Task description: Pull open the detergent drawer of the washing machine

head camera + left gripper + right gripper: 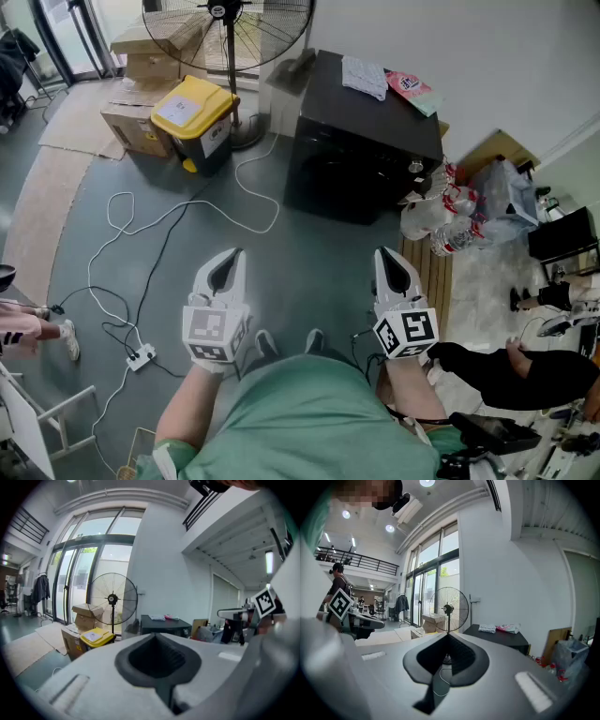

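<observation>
Grn top (314, 412); wht left gripper (233, 254), right gripper (384, 253).

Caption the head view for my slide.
Left hand-held gripper and right hand-held gripper, both shut, face the black washing machine.

a workshop hall: pedestal fan (228, 28), cardboard boxes (131, 127), floor cables (111, 212).

Near the top left, a pedestal fan (225, 28) beside stacked cardboard boxes (141, 66), with a yellow-lidded bin (197, 122) just in front. Across the grey floor (319, 262), looped white cable (178, 211) and a power strip (141, 357).
</observation>
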A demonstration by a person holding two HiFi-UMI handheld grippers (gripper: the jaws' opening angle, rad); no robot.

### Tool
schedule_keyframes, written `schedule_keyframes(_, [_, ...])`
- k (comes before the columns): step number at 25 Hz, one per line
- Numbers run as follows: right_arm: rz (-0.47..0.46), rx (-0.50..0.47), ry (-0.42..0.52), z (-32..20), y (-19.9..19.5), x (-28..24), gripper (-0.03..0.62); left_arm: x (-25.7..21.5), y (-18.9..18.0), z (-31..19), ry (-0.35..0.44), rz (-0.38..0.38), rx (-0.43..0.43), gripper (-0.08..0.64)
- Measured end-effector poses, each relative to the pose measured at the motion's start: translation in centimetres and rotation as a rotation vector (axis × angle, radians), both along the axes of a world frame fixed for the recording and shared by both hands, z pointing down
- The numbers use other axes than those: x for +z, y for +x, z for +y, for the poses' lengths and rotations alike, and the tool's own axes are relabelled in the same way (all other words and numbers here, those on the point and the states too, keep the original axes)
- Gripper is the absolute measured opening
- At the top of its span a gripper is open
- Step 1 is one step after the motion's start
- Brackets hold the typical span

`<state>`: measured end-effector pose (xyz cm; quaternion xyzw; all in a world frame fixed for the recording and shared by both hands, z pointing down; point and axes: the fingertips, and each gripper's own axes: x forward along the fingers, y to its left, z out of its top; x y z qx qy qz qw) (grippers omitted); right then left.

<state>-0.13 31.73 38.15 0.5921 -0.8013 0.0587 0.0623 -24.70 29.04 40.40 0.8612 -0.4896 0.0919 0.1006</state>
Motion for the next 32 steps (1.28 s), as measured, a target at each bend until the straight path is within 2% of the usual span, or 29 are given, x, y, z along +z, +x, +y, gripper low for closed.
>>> schedule_keyframes(4, [-0.005,-0.003,0.007,1.3,2.3,-0.7,0.002,-0.8,2.5,1.6,-0.002,0.015,0.000,-0.003])
schedule_keyframes(11, [-0.050,0.006,0.014,2.4,7.0,-0.5,0.002,-1.5,7.0,3.5,0.004,-0.013,-0.003,-0.003])
schedule_keyframes(14, [-0.062,-0.004,0.024,2.6,8.6,-0.9,0.003,-2.3,8.5,3.9,0.023,-0.019,-0.014,0.047])
schedule_keyframes(17, [-0.041,-0.049,0.044,2.8,10.0,-1.5,0.173,-3.2,10.5,4.0,0.052,-0.026,-0.027,0.158])
schedule_keyframes(18, [-0.032,-0.063,0.054,2.9,10.5,-1.6,0.183,-3.5,11.3,4.1,0.060,-0.029,-0.028,0.172])
schedule_keyframes(21, [-0.019,-0.091,0.074,3.1,12.2,-2.1,0.183,-4.1,13.9,4.3,0.075,-0.040,-0.022,0.176])
schedule_keyframes(27, [-0.053,-0.130,0.090,3.7,15.1,-2.1,0.183,-4.5,17.9,5.5,0.082,-0.071,-0.015,0.176])
schedule_keyframes(32, [-0.067,-0.147,0.068,4.1,16.6,-1.2,0.181,-2.9,19.6,6.0,0.046,-0.067,-0.026,0.173])
